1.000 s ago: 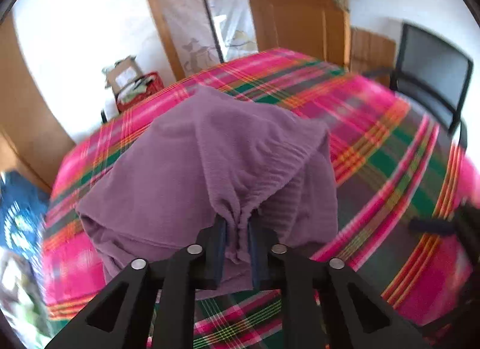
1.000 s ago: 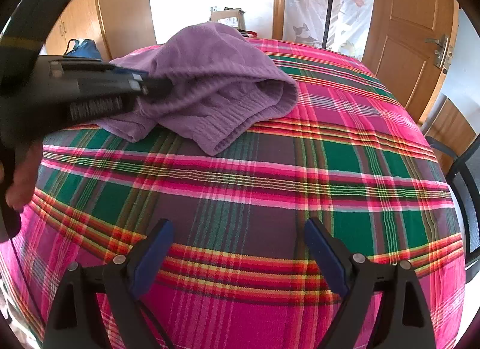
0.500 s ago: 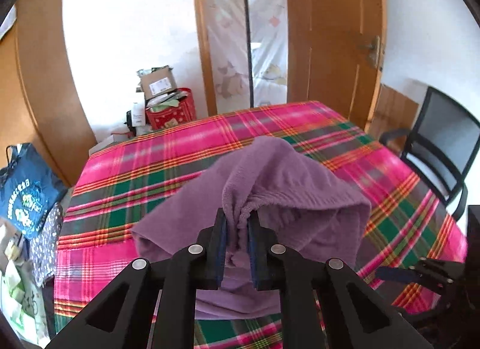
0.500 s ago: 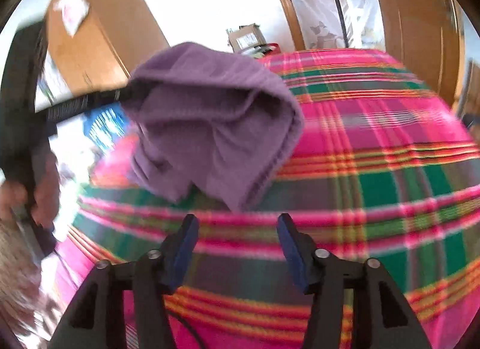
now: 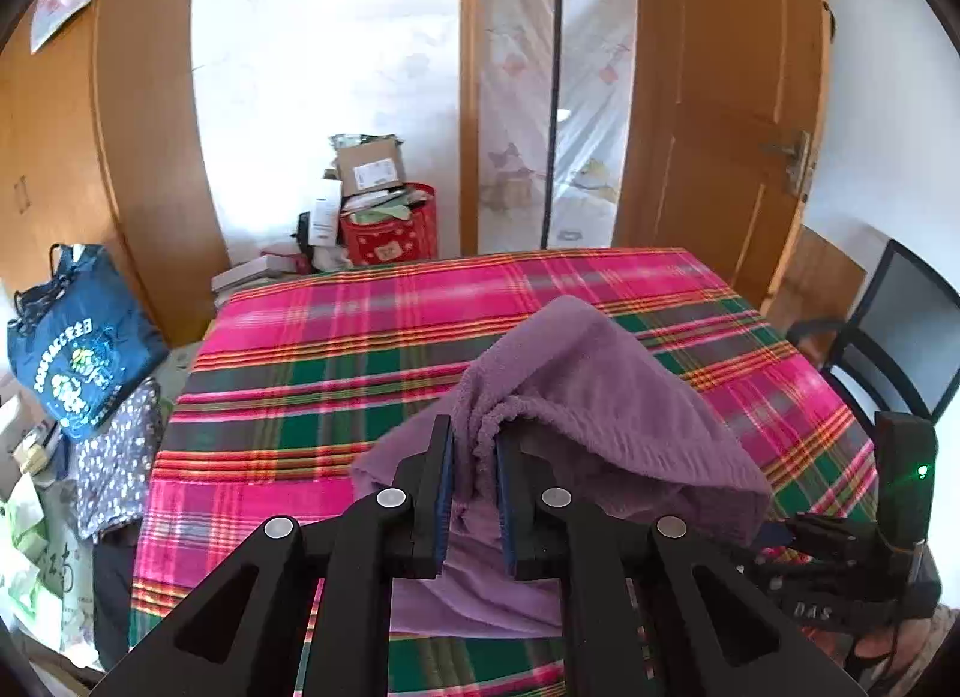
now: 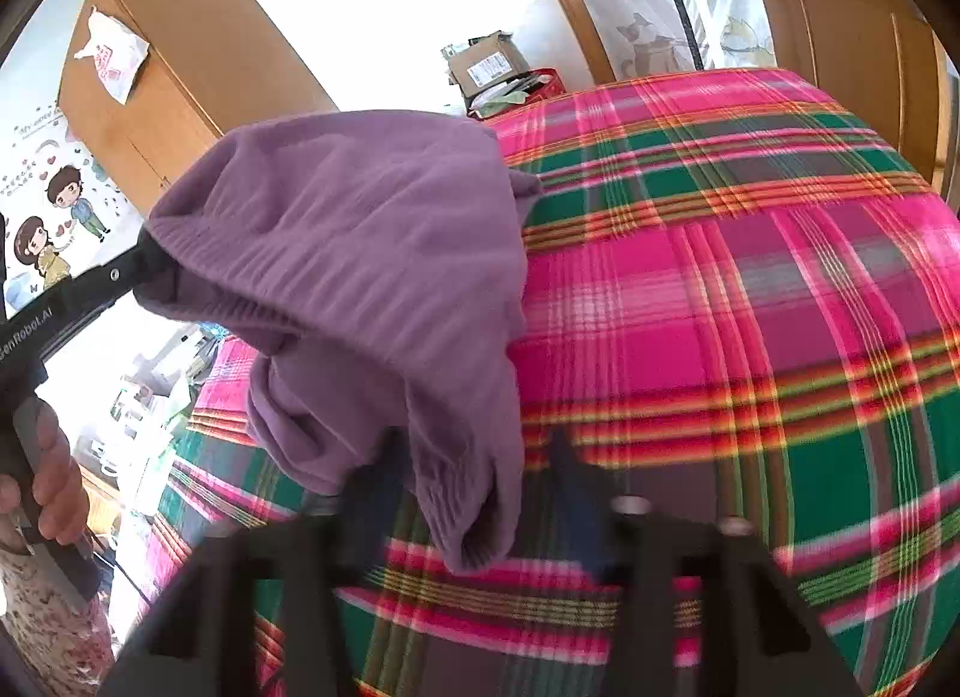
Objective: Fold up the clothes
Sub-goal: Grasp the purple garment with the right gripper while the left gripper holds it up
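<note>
A purple knit garment (image 5: pixel 600 397) hangs in the air above the plaid tablecloth (image 5: pixel 360 337). My left gripper (image 5: pixel 474 439) is shut on a bunched edge of it and holds it up. From the right wrist view the garment (image 6: pixel 360 229) drapes down off the left gripper (image 6: pixel 144 259) at the left. Its lower ribbed corner hangs between the blurred fingers of my right gripper (image 6: pixel 474 475), which stand apart, open. That right gripper (image 5: pixel 780 535) also shows low at the right under the cloth in the left wrist view.
The table (image 6: pixel 720 307) has bare plaid cloth to the right and far side. A black chair (image 5: pixel 900 337) stands at its right, a blue bag (image 5: pixel 78 349) and clutter at its left, a red bin with boxes (image 5: pixel 390 229) behind. A hand (image 6: pixel 54 487) grips the left tool.
The left gripper has lifted the garment off the table and tilted level. The right gripper's fingers have narrowed and moved in under the hanging lower corner.
</note>
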`<state>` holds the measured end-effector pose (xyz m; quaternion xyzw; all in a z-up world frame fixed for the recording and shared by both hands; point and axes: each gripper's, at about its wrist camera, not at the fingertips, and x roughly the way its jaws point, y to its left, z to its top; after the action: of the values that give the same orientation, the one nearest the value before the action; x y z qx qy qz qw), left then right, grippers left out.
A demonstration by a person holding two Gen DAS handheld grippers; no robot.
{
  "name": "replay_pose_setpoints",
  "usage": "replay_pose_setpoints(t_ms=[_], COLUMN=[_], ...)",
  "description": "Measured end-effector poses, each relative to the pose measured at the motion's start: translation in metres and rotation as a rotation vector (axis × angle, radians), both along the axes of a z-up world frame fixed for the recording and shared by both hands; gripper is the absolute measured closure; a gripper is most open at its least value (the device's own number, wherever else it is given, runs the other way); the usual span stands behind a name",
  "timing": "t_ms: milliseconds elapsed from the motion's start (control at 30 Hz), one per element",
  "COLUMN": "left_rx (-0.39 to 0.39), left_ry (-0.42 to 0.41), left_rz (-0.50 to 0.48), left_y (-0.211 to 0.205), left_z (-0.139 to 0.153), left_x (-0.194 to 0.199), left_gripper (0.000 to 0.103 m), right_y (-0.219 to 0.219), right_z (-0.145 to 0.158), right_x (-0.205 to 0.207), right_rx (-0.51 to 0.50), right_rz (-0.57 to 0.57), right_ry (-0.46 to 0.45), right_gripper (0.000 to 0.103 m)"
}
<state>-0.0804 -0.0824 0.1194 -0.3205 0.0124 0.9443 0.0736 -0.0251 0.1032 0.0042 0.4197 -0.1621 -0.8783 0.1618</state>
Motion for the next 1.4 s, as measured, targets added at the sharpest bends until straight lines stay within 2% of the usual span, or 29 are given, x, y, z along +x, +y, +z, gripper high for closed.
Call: replay_pose_setpoints(t_ms=[67, 233, 433, 700, 867, 1000, 1133, 1400], left_rx=[0.011, 0.033, 0.053, 0.088, 0.134, 0.134, 0.188, 0.24], left_ry=[0.0, 0.005, -0.003, -0.004, -0.017, -0.042, -0.073, -0.102], left_rz=[0.01, 0.039, 0.099, 0.215, 0.281, 0.268, 0.232, 0.212], left_y=[-0.007, -0.023, -0.05, -0.099, -0.132, -0.137, -0.138, -0.136], left_z=[0.0, 0.0, -0.003, -0.011, -0.018, -0.03, -0.041, -0.054], left_x=[0.001, 0.007, 0.011, 0.014, 0.02, 0.023, 0.02, 0.023], left_gripper=[0.09, 0.09, 0.09, 0.09, 0.09, 0.09, 0.09, 0.09], right_y=[-0.003, -0.01, -0.036, -0.099, -0.146, -0.172, -0.185, -0.207], right_z=[0.009, 0.031, 0.065, 0.095, 0.095, 0.088, 0.083, 0.074], right_x=[-0.002, -0.009, -0.028, -0.054, -0.071, -0.08, -0.086, -0.097], right_rx=[0.046, 0.118, 0.136, 0.11, 0.097, 0.069, 0.027, -0.061], right_rz=[-0.01, -0.032, -0.009, 0.124, 0.213, 0.268, 0.308, 0.38], right_ry=[0.033, 0.096, 0.199, 0.316, 0.314, 0.288, 0.251, 0.172], right_gripper=[0.082, 0.089, 0.09, 0.09, 0.09, 0.09, 0.09, 0.09])
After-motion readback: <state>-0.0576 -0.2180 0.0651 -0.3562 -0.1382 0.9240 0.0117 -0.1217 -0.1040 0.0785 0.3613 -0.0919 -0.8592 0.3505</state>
